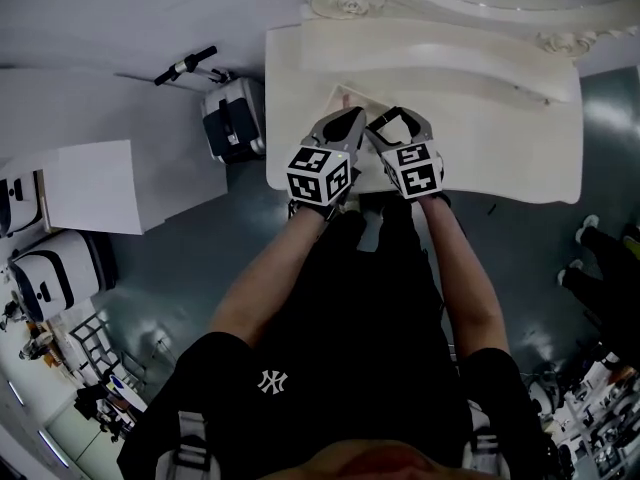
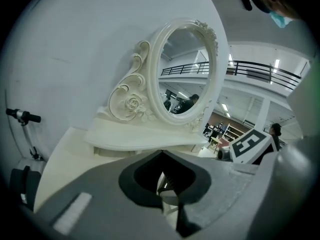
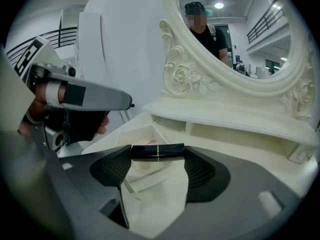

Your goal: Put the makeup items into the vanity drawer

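Observation:
My right gripper (image 3: 158, 153) is shut on a black lipstick tube (image 3: 150, 151) with a thin gold band, held crosswise between its fingertips. It hovers over the open cream drawer (image 3: 150, 184) of the vanity. In the head view both grippers sit side by side at the vanity's front edge, the left gripper (image 1: 348, 120) beside the right gripper (image 1: 392, 122), just short of the drawer (image 1: 343, 95). My left gripper (image 2: 161, 155) is shut, its tips meeting with nothing seen between them. It points at the mirror.
An oval carved mirror (image 2: 185, 74) stands on a raised shelf (image 3: 235, 116) at the vanity's back. On the floor to the left are a black-and-white case (image 1: 232, 118), a scooter handlebar (image 1: 185, 65) and white boxes (image 1: 95, 183). Someone's shoes (image 1: 590, 230) show at right.

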